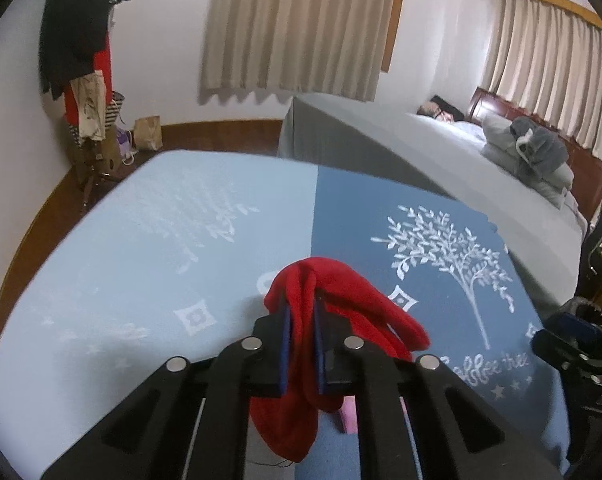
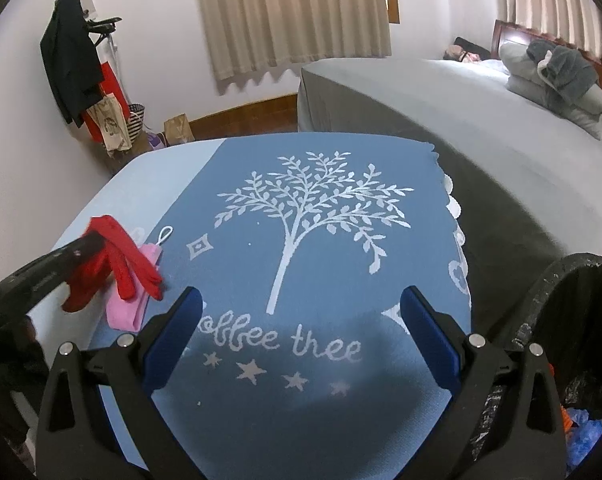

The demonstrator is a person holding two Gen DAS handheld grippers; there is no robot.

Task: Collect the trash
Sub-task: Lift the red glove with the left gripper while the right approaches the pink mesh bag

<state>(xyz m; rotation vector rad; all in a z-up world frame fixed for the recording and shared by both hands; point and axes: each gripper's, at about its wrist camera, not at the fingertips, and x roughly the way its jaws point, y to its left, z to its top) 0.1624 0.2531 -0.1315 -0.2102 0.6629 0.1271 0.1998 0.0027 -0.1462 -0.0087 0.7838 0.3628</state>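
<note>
Left gripper (image 1: pixel 301 340) pinched tight on red glove (image 1: pixel 333 320) near tablecloth's (image 2: pixel 321 272) left edge; right gripper (image 2: pixel 301 336) wide, empty. Dangling fingers may snag pink mask (image 2: pixel 131 300), dragging it along.

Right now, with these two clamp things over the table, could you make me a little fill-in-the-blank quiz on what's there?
1. The left gripper is shut on a glove coloured ____.
2. The right gripper holds nothing; it is ____.
3. Under the glove lies a ____ cloth item.
4. The tablecloth reads "Coffee ____".

Missing words: red; open; pink; tree
</note>
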